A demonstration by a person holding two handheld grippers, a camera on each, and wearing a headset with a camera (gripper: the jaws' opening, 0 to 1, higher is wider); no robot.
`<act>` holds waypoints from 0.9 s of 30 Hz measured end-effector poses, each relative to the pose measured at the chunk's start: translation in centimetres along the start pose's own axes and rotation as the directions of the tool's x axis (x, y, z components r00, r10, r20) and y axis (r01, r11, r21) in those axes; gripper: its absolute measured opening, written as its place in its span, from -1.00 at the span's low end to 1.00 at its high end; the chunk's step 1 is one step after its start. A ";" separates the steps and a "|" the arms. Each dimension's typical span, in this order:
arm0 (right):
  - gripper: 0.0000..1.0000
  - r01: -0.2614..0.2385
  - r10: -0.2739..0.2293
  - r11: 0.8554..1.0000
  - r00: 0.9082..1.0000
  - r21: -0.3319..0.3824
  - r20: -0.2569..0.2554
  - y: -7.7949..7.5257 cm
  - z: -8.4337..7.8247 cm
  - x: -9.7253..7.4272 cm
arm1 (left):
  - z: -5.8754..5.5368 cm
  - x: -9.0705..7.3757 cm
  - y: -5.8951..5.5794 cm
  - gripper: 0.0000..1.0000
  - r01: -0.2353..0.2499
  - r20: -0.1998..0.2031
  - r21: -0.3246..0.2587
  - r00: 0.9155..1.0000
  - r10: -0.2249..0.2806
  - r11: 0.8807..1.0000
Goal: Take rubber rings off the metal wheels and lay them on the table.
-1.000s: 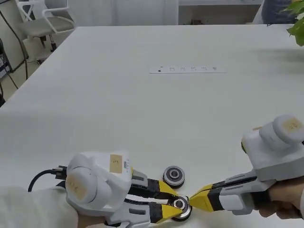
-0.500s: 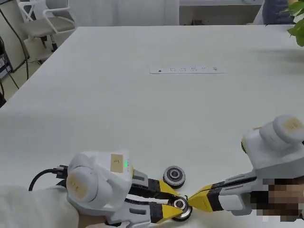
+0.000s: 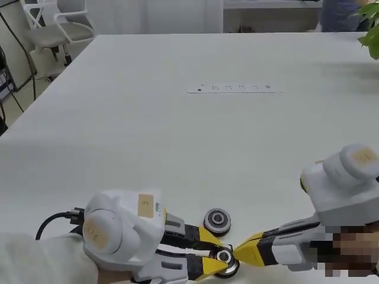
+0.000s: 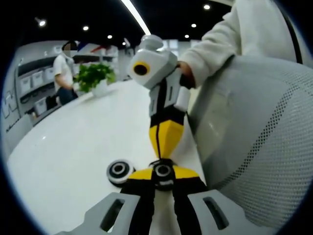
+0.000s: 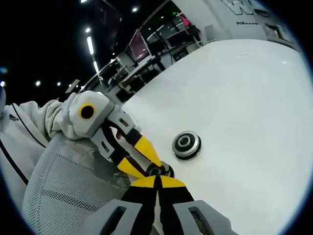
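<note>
at the bottom edge of the head view the left gripper (image 3: 222, 257) reaches in from the lower left, its yellow-tipped jaws clenched on a small metal wheel (image 3: 224, 256) that sits low over the white table (image 3: 177, 148). the right gripper (image 3: 238, 254) comes in from the lower right, its jaws pressed together to a point, and that point touches the right side of the same wheel. i cannot tell whether anything is pinched between those tips.

in the left gripper view the held wheel (image 4: 163, 170) sits between the left gripper's (image 4: 163, 176) two yellow tips at lower centre, and the right gripper (image 4: 165, 155) drops down onto it from above, held by a hand in a white sleeve (image 4: 220, 44).

in the right gripper view the right gripper's (image 5: 157, 181) jaws rise shut from the bottom, with the wheel (image 5: 160, 170) just above their tips and the left gripper (image 5: 128, 157) coming in from the left.

a second wheel (image 3: 217, 220) lies flat on the table just above the held one in the head view, apart from both grippers, with a black rubber ring (image 5: 187, 154) around its rim.

a flush socket panel (image 3: 233, 89) sits in the table at upper centre, an office chair (image 3: 50, 23) stands at upper left, and a green plant (image 3: 372, 35) shows at the upper right corner
</note>
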State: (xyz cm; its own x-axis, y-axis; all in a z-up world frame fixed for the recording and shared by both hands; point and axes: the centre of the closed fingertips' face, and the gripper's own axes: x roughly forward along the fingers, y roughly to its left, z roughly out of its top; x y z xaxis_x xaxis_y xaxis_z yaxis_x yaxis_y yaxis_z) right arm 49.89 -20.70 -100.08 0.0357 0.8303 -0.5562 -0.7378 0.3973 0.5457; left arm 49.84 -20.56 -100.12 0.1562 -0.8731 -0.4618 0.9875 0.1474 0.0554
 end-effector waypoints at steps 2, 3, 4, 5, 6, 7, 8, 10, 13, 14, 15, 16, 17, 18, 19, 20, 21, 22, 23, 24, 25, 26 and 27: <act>-1.00 -0.002 0.002 1.000 1.000 0.001 0.002 0.1 0.0 0.0 | 0.0 0.0 0.0 -0.73 0.000 0.000 0.000 1.000 0.000 1.000; -1.00 -0.005 0.005 1.000 1.000 0.003 0.003 0.1 0.1 0.0 | 0.0 0.0 0.0 -0.73 0.000 0.000 0.000 1.000 0.000 1.000; -1.00 -0.006 0.006 1.000 1.000 0.001 0.004 0.1 0.1 0.0 | 0.0 0.0 0.0 -0.73 0.000 0.000 -0.001 1.000 0.000 1.000; -1.00 -0.008 0.008 1.000 1.000 0.001 0.005 0.2 0.1 0.0 | 0.0 0.0 0.0 -0.73 0.000 0.000 0.000 1.000 0.000 1.000; -1.00 -0.011 0.011 1.000 1.000 0.002 0.006 0.3 0.1 0.0 | 0.0 0.0 0.0 -0.73 0.000 0.000 0.000 1.000 0.000 1.000; -1.00 -0.012 0.012 1.000 1.000 -0.001 0.006 0.3 0.1 0.0 | 0.0 0.0 0.0 -0.73 0.000 0.000 -0.001 1.000 0.000 1.000; -1.00 -0.016 0.016 1.000 1.000 -0.002 0.007 0.4 0.2 0.1 | 0.0 0.0 0.0 -0.73 -0.001 0.000 -0.001 1.000 0.001 1.000; -1.00 -0.033 0.033 0.999 0.999 0.000 0.017 0.7 0.4 0.1 | 0.0 0.0 0.0 -0.73 -0.001 0.000 -0.002 1.000 0.001 1.000; -1.00 -0.083 0.082 0.997 0.993 0.009 0.090 1.9 2.1 0.0 | 0.0 0.0 0.0 -0.73 -0.003 -0.001 -0.002 1.000 0.003 1.000; -1.00 -0.062 0.060 0.998 0.995 0.015 0.076 1.5 2.1 -0.2 | 0.0 0.0 0.0 -0.73 -0.004 0.000 -0.004 1.000 0.004 1.000; -1.00 -0.028 0.029 0.999 0.998 -0.019 0.049 1.1 1.7 0.0 | 0.0 0.0 0.1 -0.73 -0.008 0.001 -0.012 1.000 0.008 1.000; -1.00 -0.014 0.017 0.999 0.999 -0.052 0.050 1.0 1.6 0.0 | 0.0 0.0 0.1 -0.73 -0.007 0.002 -0.014 1.000 0.007 1.000; -1.00 -0.020 0.022 0.999 0.999 -0.044 0.031 1.0 1.2 0.1 | 0.0 0.0 0.1 -0.73 -0.007 0.002 -0.015 1.000 0.007 1.000; -1.00 -0.012 0.013 0.999 1.000 -0.038 0.026 0.8 1.0 0.1 | 0.0 0.0 0.1 -0.73 -0.008 0.002 -0.015 1.000 0.008 1.000; -1.00 -0.001 0.002 1.000 1.000 -0.030 0.018 0.5 0.8 0.1 | 0.0 0.0 0.1 -0.73 -0.009 0.001 -0.015 1.000 0.009 1.000; -1.00 0.013 -0.013 1.000 1.000 -0.024 0.000 0.0 0.3 0.1 | 0.0 0.0 0.1 -0.73 -0.010 -0.001 -0.013 1.000 0.010 1.000; -1.00 0.022 -0.023 0.999 1.000 -0.026 -0.015 -0.2 0.0 0.1 | 0.0 0.0 0.1 -0.73 -0.008 -0.005 -0.008 1.000 0.008 1.000; -1.00 0.024 -0.025 0.999 0.999 -0.027 -0.022 -0.3 -0.2 0.1 | 0.0 0.0 0.1 -0.73 -0.008 -0.013 -0.006 1.000 0.008 1.000; -1.00 0.025 -0.025 0.999 0.999 -0.024 -0.020 -0.3 -0.1 0.1 | 0.0 0.0 0.0 -0.72 -0.008 -0.017 -0.005 1.000 0.008 1.000; -1.00 0.021 -0.022 1.000 1.000 -0.015 -0.015 -0.3 0.0 0.1 | 0.0 0.0 0.0 -0.72 -0.008 -0.021 -0.008 1.000 0.008 1.000; -1.00 0.021 -0.021 1.000 1.000 -0.015 -0.013 -0.3 0.0 0.0 | 0.0 0.0 0.0 -0.72 -0.009 -0.023 -0.007 1.000 0.008 1.000; -1.00 0.022 -0.023 1.000 1.000 -0.018 -0.009 -0.3 0.1 0.0 | 0.0 0.0 0.0 -0.72 -0.008 -0.027 -0.005 1.000 0.008 1.000; -1.00 0.024 -0.024 0.999 1.000 -0.021 -0.008 -0.3 0.2 -0.1 | 0.1 0.0 0.0 -0.72 -0.004 -0.035 -0.018 0.999 0.004 1.000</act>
State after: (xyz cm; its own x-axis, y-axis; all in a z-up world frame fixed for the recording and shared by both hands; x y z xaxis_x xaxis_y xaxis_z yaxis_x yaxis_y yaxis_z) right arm 50.25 -20.85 -100.10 0.0483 0.8172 -0.5744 -0.7508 0.4090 0.5187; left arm 49.88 -20.62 -100.09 0.1590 -0.8556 -0.4926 0.9863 0.1594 0.0415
